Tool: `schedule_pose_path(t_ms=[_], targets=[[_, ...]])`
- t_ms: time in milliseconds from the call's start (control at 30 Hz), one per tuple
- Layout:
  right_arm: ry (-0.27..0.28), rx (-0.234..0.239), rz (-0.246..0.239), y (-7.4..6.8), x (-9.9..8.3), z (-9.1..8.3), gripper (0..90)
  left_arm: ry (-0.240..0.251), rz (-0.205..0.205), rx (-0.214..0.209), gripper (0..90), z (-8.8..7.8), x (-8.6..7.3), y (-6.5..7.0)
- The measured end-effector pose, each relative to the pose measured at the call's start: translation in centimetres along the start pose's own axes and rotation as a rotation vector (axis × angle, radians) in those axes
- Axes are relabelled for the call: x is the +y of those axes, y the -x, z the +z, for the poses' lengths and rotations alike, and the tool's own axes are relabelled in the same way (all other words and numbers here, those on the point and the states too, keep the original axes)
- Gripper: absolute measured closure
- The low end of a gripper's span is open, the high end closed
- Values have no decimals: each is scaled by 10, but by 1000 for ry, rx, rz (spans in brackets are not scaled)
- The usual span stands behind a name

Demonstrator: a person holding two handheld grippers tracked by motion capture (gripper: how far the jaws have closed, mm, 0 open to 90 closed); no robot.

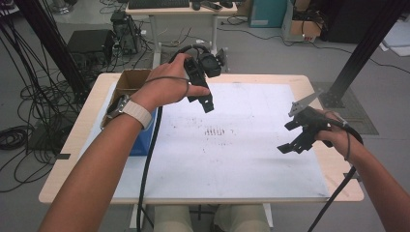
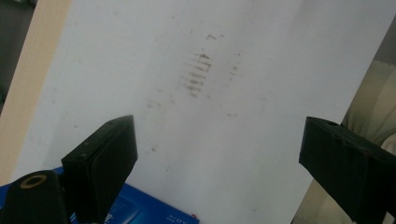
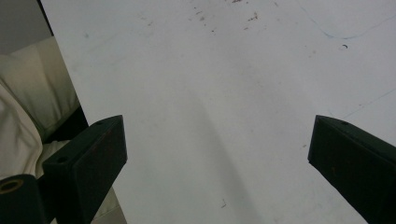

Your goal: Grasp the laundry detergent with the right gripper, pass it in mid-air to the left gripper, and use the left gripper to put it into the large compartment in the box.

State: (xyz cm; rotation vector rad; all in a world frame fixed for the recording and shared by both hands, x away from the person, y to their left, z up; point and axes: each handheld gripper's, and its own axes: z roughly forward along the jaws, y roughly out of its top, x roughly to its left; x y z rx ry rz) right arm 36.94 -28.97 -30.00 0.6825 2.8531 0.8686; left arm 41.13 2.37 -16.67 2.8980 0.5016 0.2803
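Over on the far left edge of the table (image 1: pixel 72 145) sits an open cardboard box (image 1: pixel 129 81), and just in front of it a blue box (image 1: pixel 143 140), half hidden under the person's left forearm; its blue corner peeks in at the bottom of the left gripper view too. The left gripper (image 1: pixel 207 101) hangs above the white mat (image 1: pixel 232 159), just right of those boxes, jaws spread wide with nothing between them. That blue box is the nearest thing to it, and it looks like a stiff, light carton with smooth printed faces, so I'd say a grip across two opposite side walls near a corner would hold better than pinching the slick top. Moving across, the middle of the mat carries a patch of dark scuff marks (image 1: pixel 215 130). Out on the right, the right gripper (image 1: pixel 290 140) hovers over the mat's right edge, jaws equally wide apart and empty.
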Motion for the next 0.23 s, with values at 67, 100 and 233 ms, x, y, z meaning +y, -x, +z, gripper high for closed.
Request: schedule_pose_path(t_ms=[67,100,233], targets=[[2,1,6,0,0,0,47,6,1,1,117,1,0,0],[1,0,10,0,-1,0,47,6,5,2,117,1,0,-1],[0,2,3,1,-1,2,47,-8,2,-2,116,2,1,-1]])
